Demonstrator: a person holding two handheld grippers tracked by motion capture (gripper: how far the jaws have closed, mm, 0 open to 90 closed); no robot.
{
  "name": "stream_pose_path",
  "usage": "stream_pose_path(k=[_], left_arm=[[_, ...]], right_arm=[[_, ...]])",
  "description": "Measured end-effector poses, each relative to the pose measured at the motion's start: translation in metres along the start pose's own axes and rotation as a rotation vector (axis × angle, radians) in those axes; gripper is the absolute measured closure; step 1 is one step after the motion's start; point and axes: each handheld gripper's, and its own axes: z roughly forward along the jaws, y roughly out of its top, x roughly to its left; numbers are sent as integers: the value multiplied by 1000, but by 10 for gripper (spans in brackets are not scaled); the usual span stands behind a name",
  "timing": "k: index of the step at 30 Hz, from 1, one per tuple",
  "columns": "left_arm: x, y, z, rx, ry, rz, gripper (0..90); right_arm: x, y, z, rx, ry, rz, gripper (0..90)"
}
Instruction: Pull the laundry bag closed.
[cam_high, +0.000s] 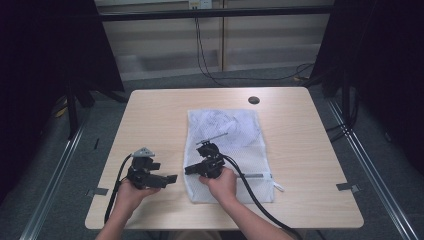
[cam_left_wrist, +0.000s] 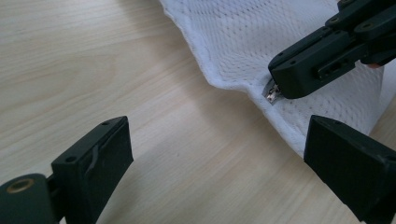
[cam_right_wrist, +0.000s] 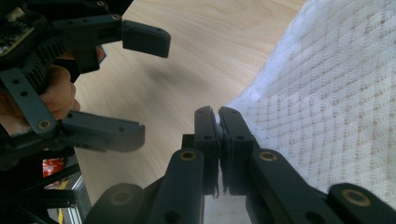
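On worktop (cam_high: 150, 107): white mesh laundry bag (cam_high: 235, 127) lies flat, centre-right, long side running away from the person; something crumpled and darker shows through the far half, cannot tell what.
Zip end: small metal zipper pull (cam_left_wrist: 271, 95) sits at the bag's near-left edge; zip line seems to run along the near edge toward a white tab at the right corner (cam_high: 278, 187).
Right tongs (cam_high: 192, 170): clenched on the bag's edge at the zipper pull; in the right gripper view the jaws stand pressed together with a sliver of white fabric between them (cam_right_wrist: 218, 122). Likely pinched there so the slider can be drawn along the zip.
Fabric at the grip: edge is puckered and lifted a little off the wood where the jaws bite, rest of the mesh stays flat.
Left tongs (cam_high: 172, 178): released, jaws wide apart, holding nothing, low over bare wood just beside the bag's left edge and pointed at it.
Why left sits there: judged as ready to pin or pinch the bag's corner so the mesh does not slide when the right pulls.
Gap: left jaws near the pull but not touching the bag.
Other: dark round grommet (cam_high: 254, 100) at the far edge, well apart from the bag.
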Motion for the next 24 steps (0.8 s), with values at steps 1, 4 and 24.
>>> stream_pose_path(k=[1,4,24], left_arm=[[-1,0,1,-3,-4,-5,79],[-3,0,4,-4,-21,-11,93],[-13,0,19,29,-67,-4,111]], right_arm=[[1,0,-1,-2,2,1,868],[1,0,-3,-11,0,-12,868],[5,1,-10,-64,-38,-55,867]])
